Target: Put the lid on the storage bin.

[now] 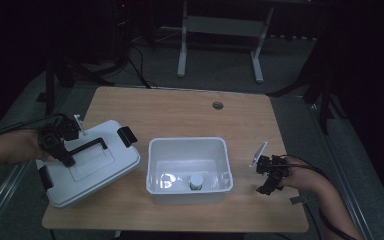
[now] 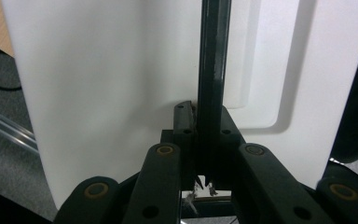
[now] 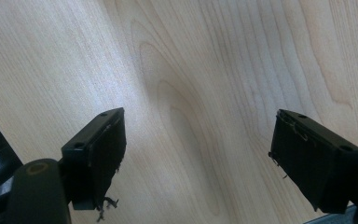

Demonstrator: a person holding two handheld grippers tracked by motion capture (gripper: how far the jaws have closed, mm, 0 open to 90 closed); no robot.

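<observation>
Near edge, left: left gripper (image 1: 60, 145) clamped fully shut on the black handle (image 1: 87, 146) of the white lid (image 1: 87, 167). In the left gripper view, handle bar (image 2: 211, 70) pinched between the two fingers (image 2: 185, 123), running straight up the frame, with the white lid surface (image 2: 98, 93) directly behind it. Lid tilted, far side raised, near left corner low over the front left of the worktop (image 1: 180, 112). Black latch (image 1: 127, 136) on the lid's far right corner, a second latch (image 1: 45, 177) on its near left edge.

Near edge, right: right gripper (image 1: 269, 176) held just above the worktop, well apart from the lid. Fingers (image 3: 98, 158) spread wide, nothing between them, bare wood grain (image 3: 191, 93) in the gap.

Centre: open white box (image 1: 187, 170) standing upright on the worktop, between the two grippers, just beside the lid's right edge. Small jar (image 1: 196, 181) with a pale cap inside, near the front wall.

Farther back: round cable hole (image 1: 217, 105) in the worktop near the rear edge. Beyond it, grey floor and white frame legs (image 1: 182, 50).
</observation>
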